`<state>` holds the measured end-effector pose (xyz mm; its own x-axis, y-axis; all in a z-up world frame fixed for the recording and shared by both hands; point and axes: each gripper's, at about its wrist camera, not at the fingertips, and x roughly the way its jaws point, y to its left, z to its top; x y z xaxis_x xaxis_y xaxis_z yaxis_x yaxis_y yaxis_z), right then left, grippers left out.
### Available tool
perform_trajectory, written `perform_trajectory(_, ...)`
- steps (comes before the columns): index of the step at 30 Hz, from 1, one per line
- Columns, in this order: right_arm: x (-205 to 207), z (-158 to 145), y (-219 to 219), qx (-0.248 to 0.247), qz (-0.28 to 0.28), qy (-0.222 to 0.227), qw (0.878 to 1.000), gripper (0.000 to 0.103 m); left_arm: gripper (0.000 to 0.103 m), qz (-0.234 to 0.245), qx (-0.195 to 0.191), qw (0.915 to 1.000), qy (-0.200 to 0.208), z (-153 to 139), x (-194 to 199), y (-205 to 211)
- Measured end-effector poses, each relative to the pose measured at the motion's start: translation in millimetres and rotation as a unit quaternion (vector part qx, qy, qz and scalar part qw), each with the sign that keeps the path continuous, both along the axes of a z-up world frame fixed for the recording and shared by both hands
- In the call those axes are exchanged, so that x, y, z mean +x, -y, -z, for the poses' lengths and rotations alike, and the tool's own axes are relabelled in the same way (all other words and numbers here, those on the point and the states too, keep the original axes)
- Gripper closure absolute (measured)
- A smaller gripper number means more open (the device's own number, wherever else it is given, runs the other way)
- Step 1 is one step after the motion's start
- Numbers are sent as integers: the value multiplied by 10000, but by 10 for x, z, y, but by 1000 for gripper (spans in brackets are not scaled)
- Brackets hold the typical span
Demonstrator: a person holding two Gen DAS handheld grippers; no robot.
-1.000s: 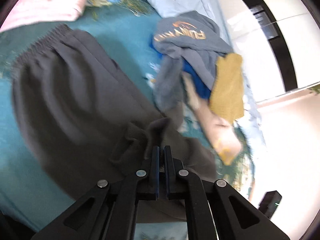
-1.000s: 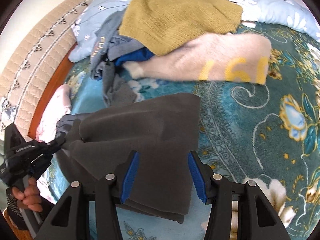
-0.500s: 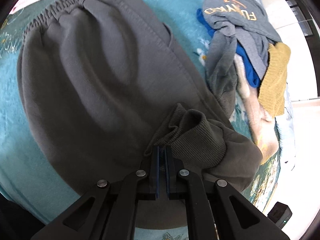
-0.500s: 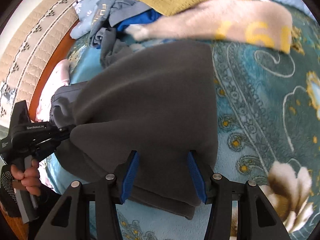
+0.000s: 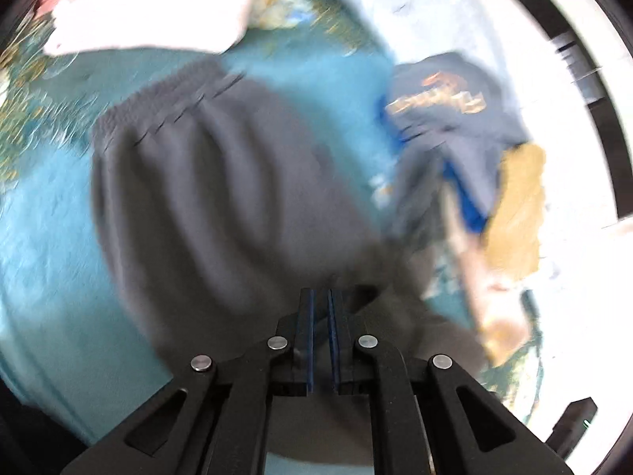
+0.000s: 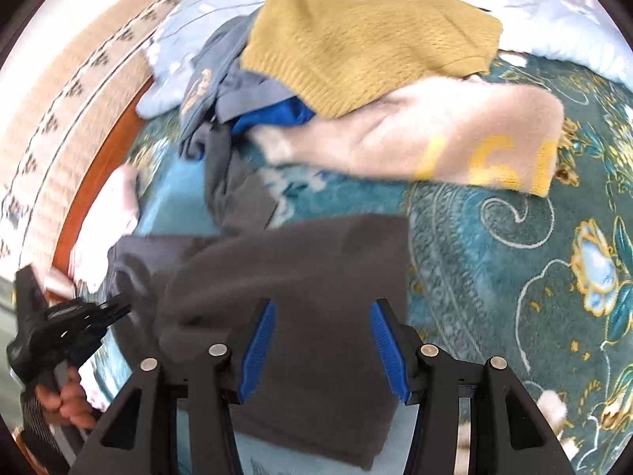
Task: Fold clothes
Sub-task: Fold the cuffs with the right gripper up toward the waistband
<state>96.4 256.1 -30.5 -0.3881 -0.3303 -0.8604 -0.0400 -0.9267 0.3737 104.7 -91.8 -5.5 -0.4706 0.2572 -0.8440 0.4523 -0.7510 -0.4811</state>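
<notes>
Sweatpants [image 5: 221, 206] — dark grey, fleecy, elastic waistband up at 11 o'clock in the left wrist view — lie folded over themselves on the bed's teal floral blanket [image 6: 514, 261]. Left tool [image 5: 320, 312] has its fingers nearly pressed together with just a thin slit; it's blurry, and I can't tell whether any fabric is pinched in there. Right tool [image 6: 322, 340] is spread wide, hovering over the folded edge [image 6: 316, 277] with nothing between the blue pads [image 6: 257, 340].

Handling guess: thick and floppy, light enough, not slippery, nothing to break. It'll sag and bunch if lifted from one point, so I'd grab it at the ribbed cuffs or waistband corners, where the cloth is firmer, one tool per side.

Surface is soft plush bedding, so folds won't crease sharply. At 12 o'clock in the right view there's a pile waiting — mustard knit sweater [image 6: 368, 39], pinkish fuzzy top [image 6: 455, 134], grey-blue printed shirt [image 6: 205, 91]. Padded headboard [image 6: 59, 111] runs along 10 o'clock, pink folded item [image 5: 150, 4] near it.
</notes>
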Motion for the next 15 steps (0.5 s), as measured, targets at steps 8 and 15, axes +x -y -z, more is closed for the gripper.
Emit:
perform_trajectory(8,-159,221,178,73,-68,68,9999,48,95,1283,70,9898,610,292,-301,-357)
perform_trajectory(15,-300,553,172,90,131,480,9987,48,95,1178,240,9893,830,528,-253,-305)
